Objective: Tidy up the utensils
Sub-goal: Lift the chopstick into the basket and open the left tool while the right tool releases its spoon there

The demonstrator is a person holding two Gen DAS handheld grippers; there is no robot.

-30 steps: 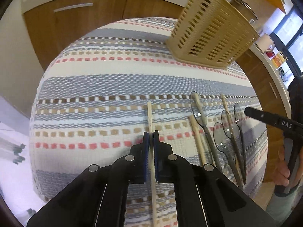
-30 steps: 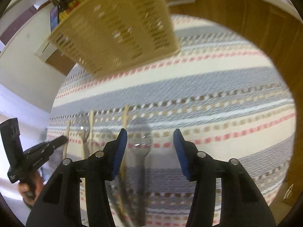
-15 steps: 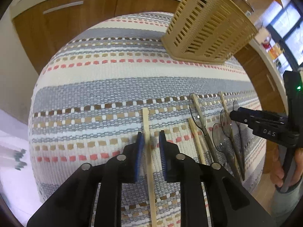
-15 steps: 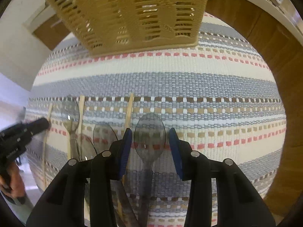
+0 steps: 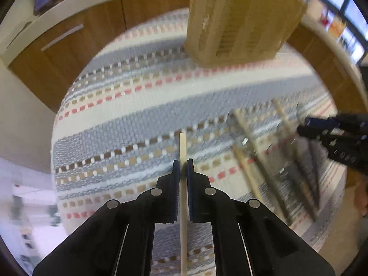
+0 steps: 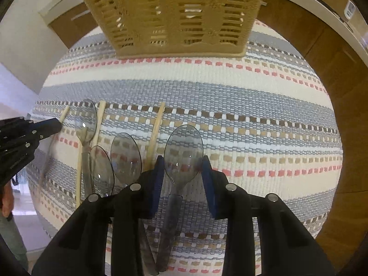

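Left gripper point(image 5: 183, 164): its blue pads are pressed on a pale wooden chopstick point(image 5: 182, 145), which runs straight between them. The near end of the stick leaves the picture at the bottom edge.
Right gripper point(image 6: 183, 161): its jaws have just been closing. The bowl of a clear plastic spoon point(image 6: 184, 151) is between the blue pads and seems to touch them at both sides; I cannot tell if the pads already press it. The handle of this spoon goes down under the gripper body and is hidden there.
Basket point(image 6: 174, 13): a tan plastic basket with slots stands at the far side of the cloth. Its top is cut off in both views. In the left wrist view it is only a blurred tan block.
Cloth point(image 6: 253, 105): a woven striped cloth in grey, cream, pink and brown covers the table.
Other utensils: left of the right gripper lie three more clear spoons point(image 6: 125, 154) and some chopsticks point(image 6: 156, 133), close together and partly overlapping. Their near ends are hidden behind the gripper. In the left wrist view this group is smeared by motion, and single pieces are hard to separate.
Person: only a hand point(image 6: 5, 199) is seen at the left edge, cut off.
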